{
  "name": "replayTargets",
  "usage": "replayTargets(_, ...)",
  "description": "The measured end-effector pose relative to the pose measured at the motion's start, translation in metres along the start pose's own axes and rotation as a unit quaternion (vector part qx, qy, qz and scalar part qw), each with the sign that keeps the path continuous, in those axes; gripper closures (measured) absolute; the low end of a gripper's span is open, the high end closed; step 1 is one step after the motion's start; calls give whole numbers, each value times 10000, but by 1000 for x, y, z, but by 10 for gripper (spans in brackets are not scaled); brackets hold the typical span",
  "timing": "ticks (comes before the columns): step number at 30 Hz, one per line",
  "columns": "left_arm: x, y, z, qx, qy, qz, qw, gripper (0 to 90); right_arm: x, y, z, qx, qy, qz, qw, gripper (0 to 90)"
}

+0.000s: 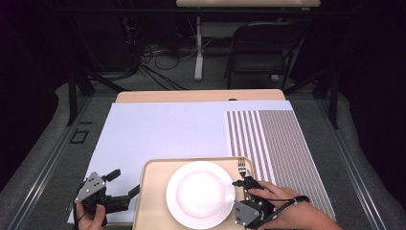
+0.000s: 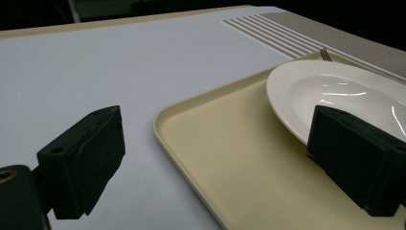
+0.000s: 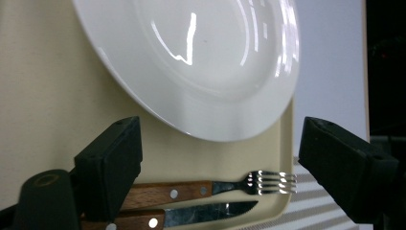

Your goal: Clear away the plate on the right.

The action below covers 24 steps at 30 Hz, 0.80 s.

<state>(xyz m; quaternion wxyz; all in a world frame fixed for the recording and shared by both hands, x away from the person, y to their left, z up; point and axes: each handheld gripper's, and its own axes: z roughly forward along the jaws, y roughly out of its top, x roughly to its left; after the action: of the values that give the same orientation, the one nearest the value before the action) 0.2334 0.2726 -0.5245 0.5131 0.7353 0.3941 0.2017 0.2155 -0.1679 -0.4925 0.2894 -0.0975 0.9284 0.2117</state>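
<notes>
In the high view, the beige tray (image 1: 153, 191) sits at the near edge of the tabletop (image 1: 158, 129) with the white plate (image 1: 200, 194) centred on it; the fork (image 1: 242, 166) lies along the tray's right side at about 2 o'clock from the plate. The right tongs (image 1: 242, 184) hover just over the fork's handle, and the left tongs (image 1: 125, 189) wait spread at 9 o'clock, just off the tray's left rim. In the left gripper view, those tongs straddle the tray's near corner, gripping nothing, with bare white mat to the left. In the right gripper view, the right tongs stand spread with nothing pinched; the fork and a knife (image 3: 191, 215), both wooden-handled, lie side by side between plate and tray rim. The cutlery looks freshly laid, so the setting step seems about finished; the next move likely calls for lifting the right hand straight up and away at 3 o'clock. Room is tight there: plate edge on one side, raised rim on the other, but the striped mat (image 1: 282, 143) beyond is open.
</notes>
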Motion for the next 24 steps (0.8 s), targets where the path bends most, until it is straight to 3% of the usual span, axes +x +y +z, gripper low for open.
replayTargets(4,0,0,-1,8,-3,-8,10000,59,-8,-12,-2,-90,-162,575,9982,107)
replayTargets(8,0,0,-1,-3,2,-10,10000,59,-13,-26,-5,-266,-296,1269,9911,42)
replayTargets(12,0,0,-1,9,7,10,10000,59,-17,-41,-7,-365,-432,2091,9763,16)
replayTargets(14,0,0,-1,-2,5,-11,10000,59,-18,-50,-8,-420,-501,2547,9648,13)
replayTargets(17,0,0,-1,-5,6,-13,10000,59,-17,-60,-11,-470,-592,2957,9523,0)
replayTargets(19,0,0,-1,13,4,-10,10000,59,-16,-67,-13,-548,-624,3258,9418,0)
replayTargets(21,0,0,-1,10,5,-14,10000,59,-15,-71,-15,-567,-743,3424,9349,0)
replayTargets(24,0,0,-1,11,11,-17,10000,59,-14,-81,-17,-687,-778,3747,9213,0)
